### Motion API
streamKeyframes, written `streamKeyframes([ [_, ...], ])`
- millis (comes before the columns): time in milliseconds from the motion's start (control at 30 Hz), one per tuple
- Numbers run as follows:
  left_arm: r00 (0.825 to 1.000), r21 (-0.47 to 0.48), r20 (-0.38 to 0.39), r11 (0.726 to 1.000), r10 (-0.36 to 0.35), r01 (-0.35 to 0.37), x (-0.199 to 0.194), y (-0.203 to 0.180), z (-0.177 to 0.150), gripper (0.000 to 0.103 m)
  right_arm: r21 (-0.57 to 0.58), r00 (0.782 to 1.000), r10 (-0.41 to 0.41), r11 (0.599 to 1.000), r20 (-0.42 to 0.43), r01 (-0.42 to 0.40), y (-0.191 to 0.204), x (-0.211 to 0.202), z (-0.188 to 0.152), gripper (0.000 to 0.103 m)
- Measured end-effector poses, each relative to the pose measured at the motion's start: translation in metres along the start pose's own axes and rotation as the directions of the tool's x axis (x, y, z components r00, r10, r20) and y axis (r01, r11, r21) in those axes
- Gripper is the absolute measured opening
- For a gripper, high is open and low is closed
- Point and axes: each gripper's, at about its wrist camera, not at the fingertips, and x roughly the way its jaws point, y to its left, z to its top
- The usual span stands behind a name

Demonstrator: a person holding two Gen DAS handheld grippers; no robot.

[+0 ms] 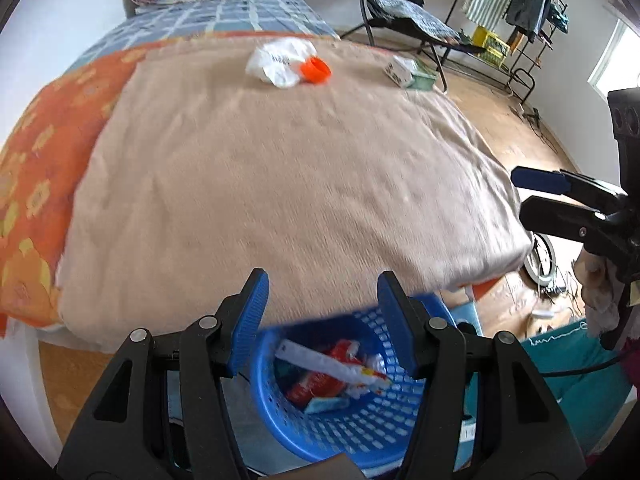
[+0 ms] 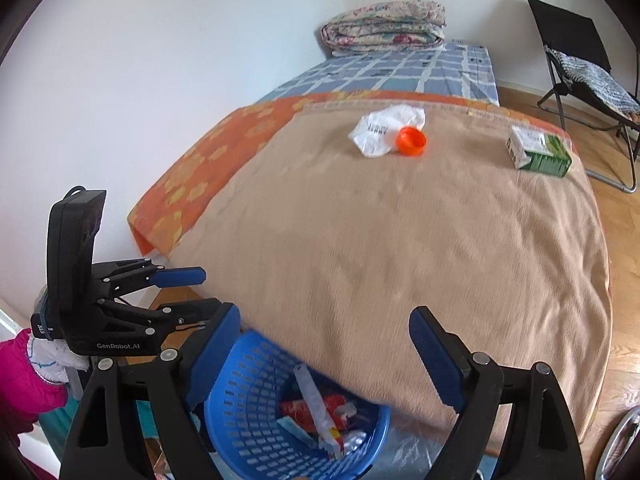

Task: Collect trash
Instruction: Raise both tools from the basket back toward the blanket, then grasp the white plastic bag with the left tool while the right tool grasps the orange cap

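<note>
My left gripper (image 1: 320,320) hung spread wide and empty, tilted down over the blue basket (image 1: 360,432) just beneath and ahead of its fingertips, and the wrappers (image 1: 340,372) already lay inside. My right gripper (image 2: 324,356) was spread too, holding nothing, poised over the same basket at the near edge of the bed, with the left one just off to its left, level and pointing forward. Beyond both sets of fingers stretched the tan blanket (image 2: 400,240), and well ahead, at the far end of it, sat what was left: a crumpled white plastic bag (image 2: 380,130) with an orange cap (image 2: 411,141) touching its right side, and further right, apart from them, a green-and-white carton (image 2: 538,152). I judged the bag featherlight and limp, best pinched on a raised fold so the pads wouldn't dig into the blanket. The cap looked stiff, light and a bit slick, open mouth facing me, so I'd take it across the rim. The carton seemed light, and crushable if empty; across its narrow faces was the safest hold. Both reaches would call for a long stretch forward over the bed.
</note>
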Motion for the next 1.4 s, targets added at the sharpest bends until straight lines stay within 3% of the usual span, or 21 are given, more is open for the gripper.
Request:
streamKeyframes([
  [533, 0.993, -0.021, 0.107, 0.999, 0.038, -0.036, -0.006, 0.011, 0.064, 0.058, 0.032, 0.997, -0.009, 0.999, 0.079, 0.007, -0.025, 0.003, 0.052, 0.088],
  [767, 0.990, -0.078, 0.142, 0.997, 0.021, -0.010, 0.005, 0.028, 0.106, 0.058, 0.144, 0.994, 0.002, 0.989, 0.113, -0.019, -0.059, 0.017, 0.082, 0.088],
  [967, 0.986, -0.129, 0.164, 0.991, -0.001, 0.022, 0.027, 0.049, 0.144, 0.058, 0.213, 0.990, 0.000, 0.977, 0.138, -0.030, -0.084, 0.033, 0.104, 0.088],
  [1400, 0.986, -0.244, 0.156, 0.965, -0.059, 0.096, 0.103, 0.086, 0.210, 0.058, 0.103, 0.988, -0.055, 0.994, 0.147, 0.040, -0.097, 0.108, 0.148, 0.086],
])
